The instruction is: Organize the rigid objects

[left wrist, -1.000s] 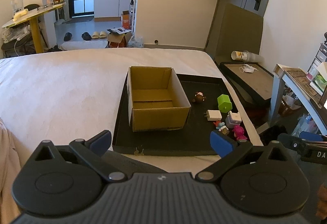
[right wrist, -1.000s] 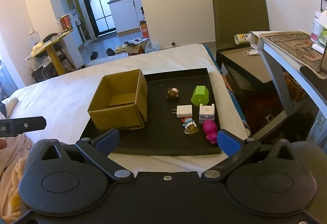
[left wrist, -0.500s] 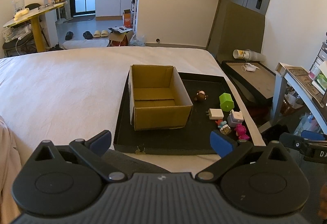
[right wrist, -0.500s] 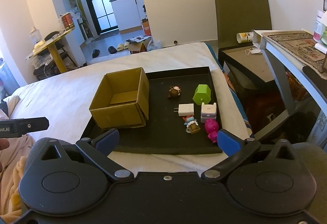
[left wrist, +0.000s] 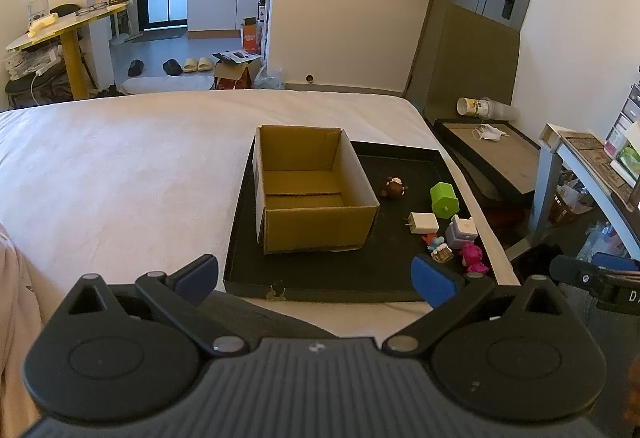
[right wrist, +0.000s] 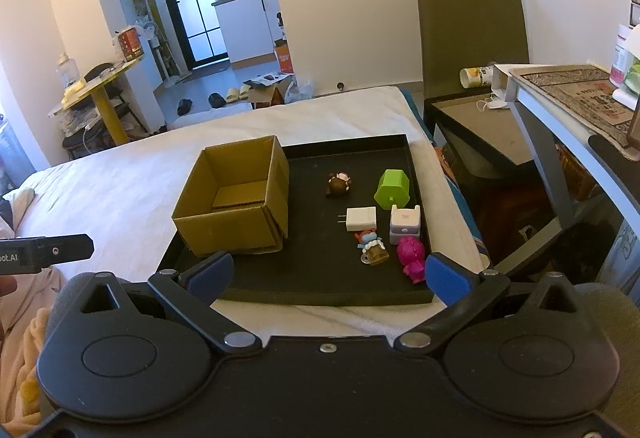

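An open, empty cardboard box [left wrist: 312, 194] [right wrist: 236, 198] stands at the left of a black tray [left wrist: 332, 278] [right wrist: 320, 278] on a white bed. To its right lie a brown figure [left wrist: 394, 187] [right wrist: 339, 183], a green block [left wrist: 443, 199] [right wrist: 393, 188], a white charger [left wrist: 423, 223] [right wrist: 361, 218], a pale lilac cube [left wrist: 461, 228] [right wrist: 405, 223], a small blue-and-red figure [left wrist: 439, 248] [right wrist: 372, 247] and a pink figure [left wrist: 472, 257] [right wrist: 412, 256]. My left gripper [left wrist: 316, 274] and right gripper [right wrist: 328, 274] are both open and empty, held in front of the tray's near edge.
The white bed [left wrist: 120, 174] stretches left of the tray. A dark low table [right wrist: 488, 134] and a grey desk [right wrist: 560, 106] stand to the right of the bed. The other gripper's tip shows at the edge of each view [left wrist: 592, 282] [right wrist: 48, 250].
Both grippers have moved a little closer to the tray and slightly higher. The objects on the tray have not moved. Both stay open.
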A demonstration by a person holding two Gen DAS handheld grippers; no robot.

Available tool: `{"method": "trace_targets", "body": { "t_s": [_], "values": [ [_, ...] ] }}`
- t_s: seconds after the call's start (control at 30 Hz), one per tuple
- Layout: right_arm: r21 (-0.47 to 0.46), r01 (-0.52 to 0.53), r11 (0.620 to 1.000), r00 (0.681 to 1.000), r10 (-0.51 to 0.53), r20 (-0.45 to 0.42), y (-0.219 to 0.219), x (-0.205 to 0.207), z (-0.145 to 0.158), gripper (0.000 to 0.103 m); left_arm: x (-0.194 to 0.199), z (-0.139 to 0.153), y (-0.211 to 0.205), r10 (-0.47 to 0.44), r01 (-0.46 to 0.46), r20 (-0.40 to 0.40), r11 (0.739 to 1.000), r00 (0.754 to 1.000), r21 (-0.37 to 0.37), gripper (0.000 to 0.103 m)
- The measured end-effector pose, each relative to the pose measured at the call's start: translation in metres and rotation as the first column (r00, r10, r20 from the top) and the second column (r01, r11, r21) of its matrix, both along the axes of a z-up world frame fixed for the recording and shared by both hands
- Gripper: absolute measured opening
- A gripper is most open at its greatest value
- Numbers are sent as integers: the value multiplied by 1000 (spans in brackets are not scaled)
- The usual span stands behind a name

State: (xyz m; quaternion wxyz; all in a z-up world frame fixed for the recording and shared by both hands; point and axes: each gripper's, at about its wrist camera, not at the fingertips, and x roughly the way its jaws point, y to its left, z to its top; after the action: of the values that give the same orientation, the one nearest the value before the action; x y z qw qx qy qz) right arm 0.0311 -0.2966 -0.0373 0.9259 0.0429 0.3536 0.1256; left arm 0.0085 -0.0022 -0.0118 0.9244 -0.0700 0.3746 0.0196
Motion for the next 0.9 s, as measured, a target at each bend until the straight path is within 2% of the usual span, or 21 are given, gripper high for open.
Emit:
{"method": "trace_targets", "body": {
  "t_s": [0.9],
  "values": [
    [-11, -1, 1000, 1000, 1, -8, 3, 4, 0, 103, 6, -3, 5, 11, -11, -15, 1000, 1000, 1, 102]
  ]
}}
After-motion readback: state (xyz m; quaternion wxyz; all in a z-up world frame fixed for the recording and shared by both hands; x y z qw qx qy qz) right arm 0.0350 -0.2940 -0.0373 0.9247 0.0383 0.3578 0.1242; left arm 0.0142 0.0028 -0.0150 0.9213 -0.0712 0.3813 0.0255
